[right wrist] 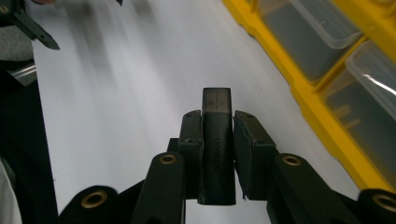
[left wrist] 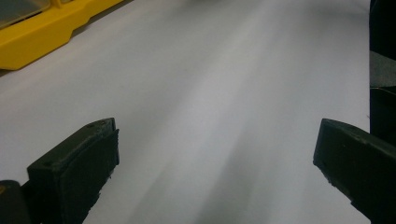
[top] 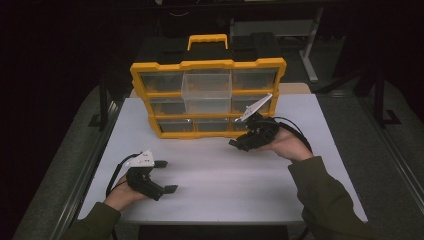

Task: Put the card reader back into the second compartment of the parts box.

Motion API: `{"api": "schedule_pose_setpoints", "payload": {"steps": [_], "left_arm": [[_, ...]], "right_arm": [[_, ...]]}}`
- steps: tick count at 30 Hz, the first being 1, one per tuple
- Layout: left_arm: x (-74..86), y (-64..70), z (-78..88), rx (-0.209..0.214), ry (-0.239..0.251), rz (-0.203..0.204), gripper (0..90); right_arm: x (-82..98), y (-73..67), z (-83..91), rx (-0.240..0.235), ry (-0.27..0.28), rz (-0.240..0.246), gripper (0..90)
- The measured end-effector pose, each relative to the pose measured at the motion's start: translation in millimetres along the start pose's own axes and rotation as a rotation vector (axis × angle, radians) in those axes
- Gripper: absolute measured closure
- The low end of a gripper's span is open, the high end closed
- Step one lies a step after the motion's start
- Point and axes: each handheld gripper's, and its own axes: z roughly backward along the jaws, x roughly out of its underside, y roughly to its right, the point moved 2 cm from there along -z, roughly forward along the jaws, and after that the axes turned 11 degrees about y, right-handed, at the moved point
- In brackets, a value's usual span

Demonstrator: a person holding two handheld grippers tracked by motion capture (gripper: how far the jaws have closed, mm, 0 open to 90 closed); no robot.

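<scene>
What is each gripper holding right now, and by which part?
The right gripper is clamped on a small black USB adapter, gripping its body by the two long sides; the capped tip sticks out past the jaws. The left gripper is open and holds nothing.

Only thing you can actually read is "UGREEN", printed lengthwise down the side of the little dark adapter pinched in your right gripper; nothing else legible anywhere.
</scene>
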Motion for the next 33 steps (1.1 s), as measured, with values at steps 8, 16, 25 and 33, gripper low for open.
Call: {"api": "schedule_pose_setpoints", "payload": {"steps": [8,16,25,33], "left_arm": [[0.1,0.2,0.0,-0.001,-0.002,-0.001,0.0],[0.3,0.4,-0.5,0.000,-0.001,0.004,0.0],[0.5,0.6,-1.1,0.002,-0.003,0.006,0.0],[0.6,0.6,-1.1,0.002,-0.005,0.006,0.0]], "right_arm": [[-12.9,5.1,16.4,0.022,0.011,0.001,72.3],[-25.9,6.3,33.2,0.032,0.016,0.010,72.3],[-40.9,6.0,49.6,0.037,0.013,0.029,72.3],[-55.4,6.1,66.1,0.044,0.016,0.039,72.3]]}}
